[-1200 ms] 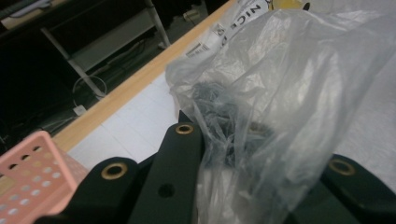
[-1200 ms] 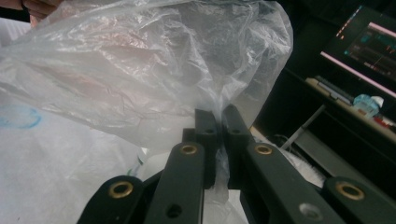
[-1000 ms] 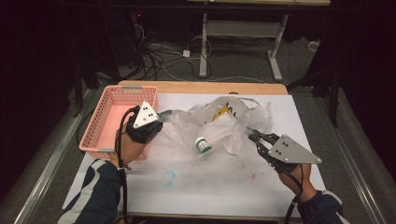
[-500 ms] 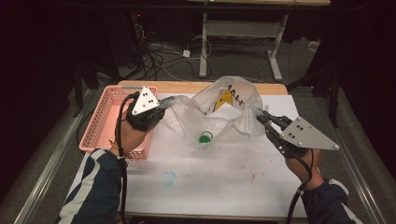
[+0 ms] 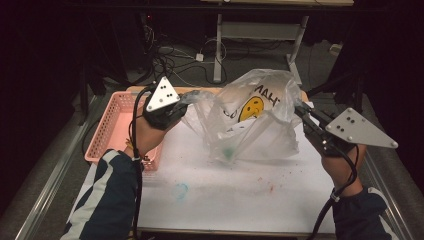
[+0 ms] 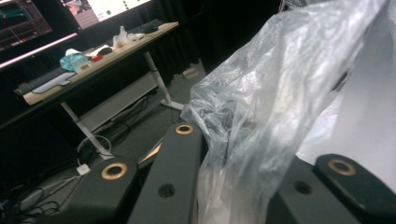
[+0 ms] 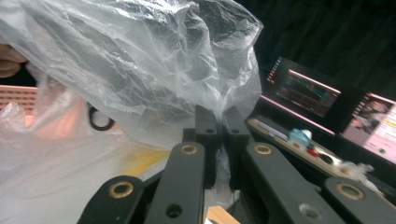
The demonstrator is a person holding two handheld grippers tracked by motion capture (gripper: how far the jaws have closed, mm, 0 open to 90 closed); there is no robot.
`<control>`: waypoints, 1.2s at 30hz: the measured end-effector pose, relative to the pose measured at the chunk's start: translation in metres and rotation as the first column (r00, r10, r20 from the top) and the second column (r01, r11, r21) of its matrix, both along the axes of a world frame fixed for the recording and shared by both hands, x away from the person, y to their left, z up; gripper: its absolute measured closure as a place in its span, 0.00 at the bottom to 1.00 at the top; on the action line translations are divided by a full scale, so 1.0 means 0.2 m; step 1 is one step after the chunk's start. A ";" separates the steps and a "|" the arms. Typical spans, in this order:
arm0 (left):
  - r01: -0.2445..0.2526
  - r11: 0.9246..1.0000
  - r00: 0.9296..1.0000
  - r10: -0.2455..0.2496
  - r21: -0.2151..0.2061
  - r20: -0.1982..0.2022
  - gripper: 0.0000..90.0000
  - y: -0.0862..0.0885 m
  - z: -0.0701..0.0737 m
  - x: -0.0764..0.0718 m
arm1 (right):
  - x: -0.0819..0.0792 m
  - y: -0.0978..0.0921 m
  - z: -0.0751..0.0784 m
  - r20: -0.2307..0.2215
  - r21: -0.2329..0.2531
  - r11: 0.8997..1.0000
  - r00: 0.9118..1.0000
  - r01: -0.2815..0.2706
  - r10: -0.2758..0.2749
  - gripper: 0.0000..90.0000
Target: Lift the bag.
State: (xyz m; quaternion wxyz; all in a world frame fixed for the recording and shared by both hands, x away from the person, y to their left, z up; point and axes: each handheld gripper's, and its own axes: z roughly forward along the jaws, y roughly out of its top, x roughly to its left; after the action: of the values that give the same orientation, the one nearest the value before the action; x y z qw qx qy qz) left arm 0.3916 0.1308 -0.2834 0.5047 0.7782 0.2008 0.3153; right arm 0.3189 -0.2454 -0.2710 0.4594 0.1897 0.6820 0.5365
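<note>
A clear plastic bag (image 5: pixel 260 125) with a yellow smiley face print hangs above the white table top (image 5: pixel 240 195), stretched between both grippers. My left gripper (image 5: pixel 186 100) is shut on the bag's left edge, and crumpled plastic (image 6: pixel 261 116) bunches between its jaws. My right gripper (image 5: pixel 300 111) is shut on the bag's right edge, its fingertips (image 7: pixel 206 126) pinching the film (image 7: pixel 140 70). A small thing with a green part (image 5: pixel 229 150) shows dimly through the bottom of the bag.
A pink basket (image 5: pixel 112 125) stands at the table's left edge, just behind my left hand. A bluish stain (image 5: pixel 181 190) and red specks (image 5: pixel 271 189) mark the white top. A desk (image 6: pixel 93 60) with monitors stands beyond the table.
Both grippers have risen and lifted the bag off the table. The bag now hangs upright, and the green-capped thing has slid to its bottom.
</note>
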 end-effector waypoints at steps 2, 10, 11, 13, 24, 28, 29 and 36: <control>-0.010 1.000 1.000 0.010 0.004 0.002 0.97 -0.02 0.00 0.05 | 0.05 -0.01 0.01 -0.016 0.007 1.000 1.000 0.010 -0.010 0.99; -0.033 0.999 0.999 0.032 -0.018 -0.012 0.97 -0.12 -0.04 0.28 | 0.30 -0.04 -0.01 -0.102 0.010 0.995 0.990 0.097 -0.095 0.99; -0.033 0.999 0.999 0.033 -0.023 -0.019 0.97 -0.13 -0.03 0.30 | 0.34 -0.05 -0.01 -0.103 0.010 0.994 0.988 0.113 -0.112 0.99; -0.035 0.999 0.999 0.035 -0.038 -0.018 0.97 -0.15 0.00 0.33 | 0.39 -0.06 -0.01 -0.124 0.013 0.992 0.984 0.127 -0.124 0.99; 0.014 0.995 0.998 -0.009 -0.097 0.059 0.97 -0.26 0.23 0.33 | 0.44 -0.01 0.12 -0.122 0.068 0.990 0.986 0.123 -0.114 1.00; 0.005 0.994 0.998 0.002 -0.107 0.069 0.97 -0.27 0.30 0.32 | 0.43 0.00 0.18 -0.113 0.070 0.991 0.988 0.118 -0.109 1.00; -0.002 0.995 0.997 0.010 -0.104 0.073 0.97 -0.28 0.31 0.32 | 0.43 0.01 0.19 -0.118 0.073 0.990 0.986 0.124 -0.115 1.00; -0.070 0.991 0.997 0.074 -0.111 0.028 0.97 -0.30 0.24 0.43 | 0.58 -0.02 0.17 -0.172 0.083 0.977 0.969 0.195 -0.179 1.00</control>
State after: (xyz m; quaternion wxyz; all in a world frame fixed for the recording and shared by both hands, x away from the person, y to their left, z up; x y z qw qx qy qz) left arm 0.4781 0.0715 -0.2359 0.5381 0.7363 0.2376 0.3345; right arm 0.4353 -0.2498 -0.2377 0.4407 0.3191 0.6688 0.5066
